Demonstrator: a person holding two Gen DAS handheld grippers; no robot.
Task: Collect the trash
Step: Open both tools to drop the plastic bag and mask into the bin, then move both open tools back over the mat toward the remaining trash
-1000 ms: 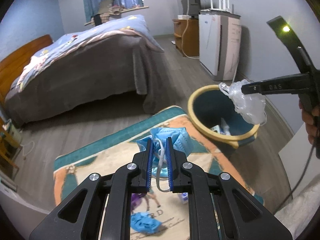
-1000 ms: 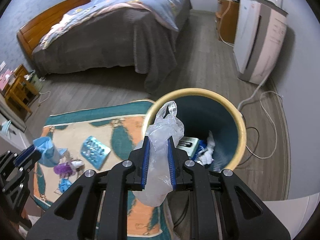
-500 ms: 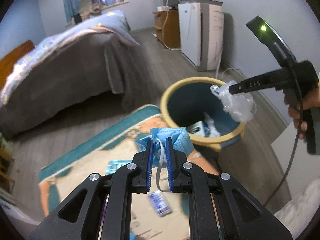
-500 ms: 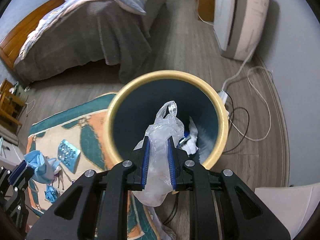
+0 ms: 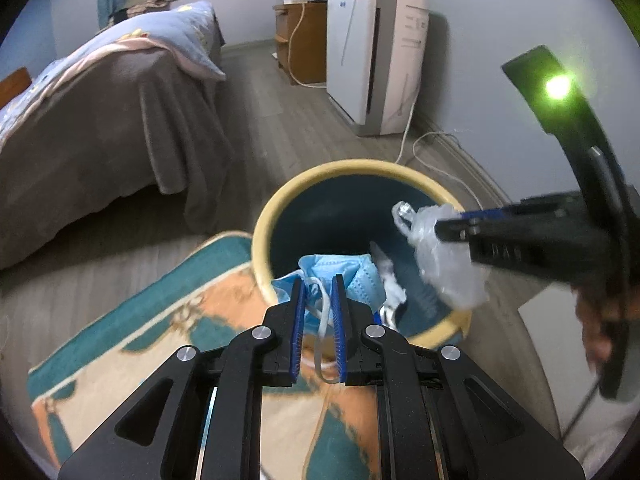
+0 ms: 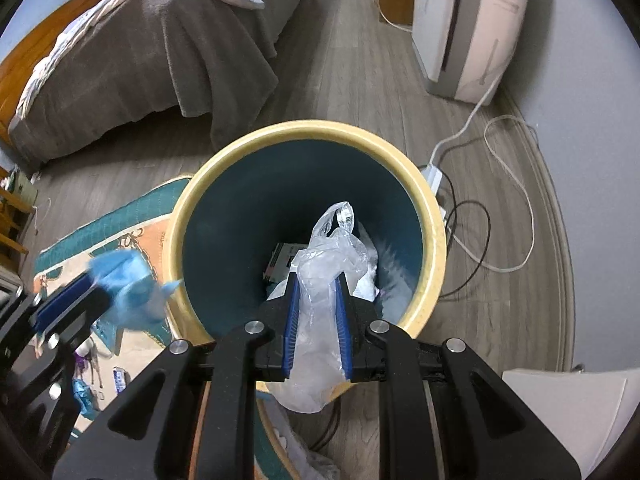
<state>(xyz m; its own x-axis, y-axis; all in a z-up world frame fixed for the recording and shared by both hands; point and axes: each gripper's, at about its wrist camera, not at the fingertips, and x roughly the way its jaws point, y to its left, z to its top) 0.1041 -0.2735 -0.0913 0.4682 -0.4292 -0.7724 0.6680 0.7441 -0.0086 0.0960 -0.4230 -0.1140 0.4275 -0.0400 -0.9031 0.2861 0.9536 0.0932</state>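
A round bin with a yellow rim and dark teal inside stands on the floor, with paper and packaging at its bottom. My left gripper is shut on a crumpled blue face mask, held at the bin's near rim; it shows blurred in the right wrist view as the face mask. My right gripper is shut on a clear crumpled plastic bag, which hangs over the bin's opening. From the left wrist view the plastic bag sits over the bin's right side.
A patterned teal and orange rug lies beside the bin, with small trash items on it. A bed is at the left, a white appliance at the wall, cables behind the bin, a white box at the right.
Both grippers have moved closer to the bin. The right one now holds the bag over the opening. The left one has carried the mask from above the rug to the bin's rim.
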